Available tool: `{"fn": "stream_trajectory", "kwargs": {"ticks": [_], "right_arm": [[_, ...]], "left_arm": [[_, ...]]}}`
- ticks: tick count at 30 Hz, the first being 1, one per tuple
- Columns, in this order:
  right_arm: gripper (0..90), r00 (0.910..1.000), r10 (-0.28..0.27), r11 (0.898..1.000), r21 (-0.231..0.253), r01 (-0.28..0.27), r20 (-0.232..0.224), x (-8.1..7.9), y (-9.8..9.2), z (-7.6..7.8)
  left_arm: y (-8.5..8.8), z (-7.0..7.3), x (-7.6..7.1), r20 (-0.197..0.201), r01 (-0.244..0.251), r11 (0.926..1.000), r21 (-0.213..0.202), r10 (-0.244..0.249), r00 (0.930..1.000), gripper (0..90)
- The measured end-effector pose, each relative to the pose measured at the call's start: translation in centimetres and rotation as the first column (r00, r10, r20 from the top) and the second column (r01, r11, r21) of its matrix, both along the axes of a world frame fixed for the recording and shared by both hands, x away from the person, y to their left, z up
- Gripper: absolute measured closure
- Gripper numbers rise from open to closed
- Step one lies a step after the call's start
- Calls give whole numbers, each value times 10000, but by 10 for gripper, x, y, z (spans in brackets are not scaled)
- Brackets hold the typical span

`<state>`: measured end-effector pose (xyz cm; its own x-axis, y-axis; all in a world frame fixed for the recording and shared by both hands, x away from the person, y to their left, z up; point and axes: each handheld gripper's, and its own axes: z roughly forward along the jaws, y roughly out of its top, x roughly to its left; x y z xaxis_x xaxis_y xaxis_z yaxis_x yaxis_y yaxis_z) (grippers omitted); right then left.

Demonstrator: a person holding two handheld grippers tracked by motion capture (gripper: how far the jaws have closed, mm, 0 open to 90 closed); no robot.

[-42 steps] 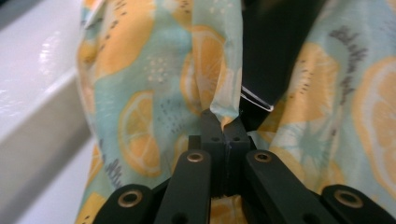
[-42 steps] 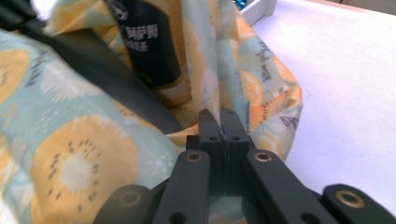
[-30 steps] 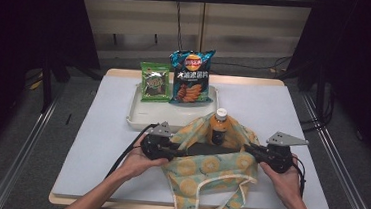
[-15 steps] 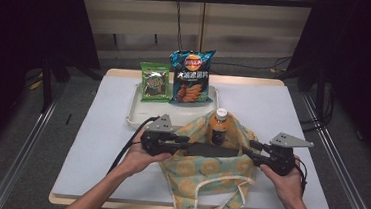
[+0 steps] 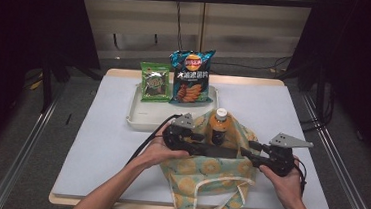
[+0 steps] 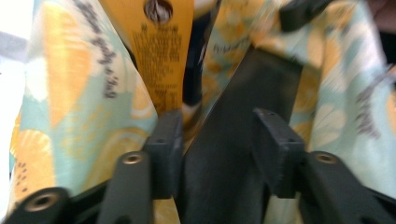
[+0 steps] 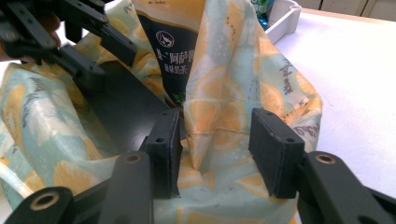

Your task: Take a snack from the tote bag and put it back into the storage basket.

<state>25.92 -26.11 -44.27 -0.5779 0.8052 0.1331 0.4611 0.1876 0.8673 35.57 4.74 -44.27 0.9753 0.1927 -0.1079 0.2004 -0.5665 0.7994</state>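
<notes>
White tabletop (image 5: 100, 143) under dim light carries a cream plastic tray (image 5: 145, 117) at the far side, with 2 snack packets standing in it: a small green packet (image 5: 155, 82) and a taller blue crisp bag (image 5: 191, 77). Nearer the person, a pale green fabric bag printed with lemon slices (image 5: 207, 179) lies open, an orange-capped drink bottle (image 5: 219, 124) standing inside it. The left gripper (image 5: 198, 139) has just been opening; its jaws stand apart at the bag's dark inner lining. The right gripper (image 5: 247, 154) has also been opening, jaws apart around a fold of the bag's rim, pads not pressing.
</notes>
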Motion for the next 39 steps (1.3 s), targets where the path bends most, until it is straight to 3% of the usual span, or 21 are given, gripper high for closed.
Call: {"fn": "stream_trajectory", "kwargs": {"ticks": [3, 8, 11, 13, 17, 20, 23, 32, 36, 39], "right_arm": [[527, 10000, 34, 10000, 8, -34, 2, 0, 1, 0], [513, 10000, 41, 10000, 21, -41, -26, 0, 1, 0], [505, 10000, 46, 10000, 26, -46, -30, -1, 1, 0], [501, 10000, 39, 10000, 21, -39, -35, 0, 1, -1], [487, 10000, 63, 10000, 30, -63, -46, 0, 1, -1], [473, 9999, 109, 9999, 19, -109, -32, -1, 2, -1], [460, 9999, 135, 9999, 5, -135, -45, -2, 3, -1], [372, 9995, 300, 9995, 27, -300, -43, -4, 7, -1], [365, 9991, 408, 9992, 47, -408, -106, -5, 9, -1], [375, 9989, 448, 9990, 85, -446, -126, -6, 9, -2]], "left_arm": [[1, 0, -2, 194, 258, 9996, 82, -259, 9995, 420], [4, -1, -4, 321, 772, 9969, 165, -777, 9965, 365], [2, -5, -10, 477, 1069, 9920, 668, -1102, 9928, 306], [1, -5, -13, 670, 1143, 9898, 845, -1201, 9905, 339], [0, -8, -13, 686, 1268, 9876, 929, -1334, 9887, 336], [-3, -13, -14, 708, 1448, 9807, 1310, -1550, 9854, 337], [-7, -17, -17, 773, 1547, 9774, 1440, -1670, 9829, 347], [-14, -22, -23, 1088, 1483, 9713, 1859, -1704, 9794, 326], [-13, -21, -23, 972, 1642, 9694, 1823, -1839, 9781, 414], [-12, -19, -24, 793, 1694, 9688, 1808, -1860, 9793, 429]]}}
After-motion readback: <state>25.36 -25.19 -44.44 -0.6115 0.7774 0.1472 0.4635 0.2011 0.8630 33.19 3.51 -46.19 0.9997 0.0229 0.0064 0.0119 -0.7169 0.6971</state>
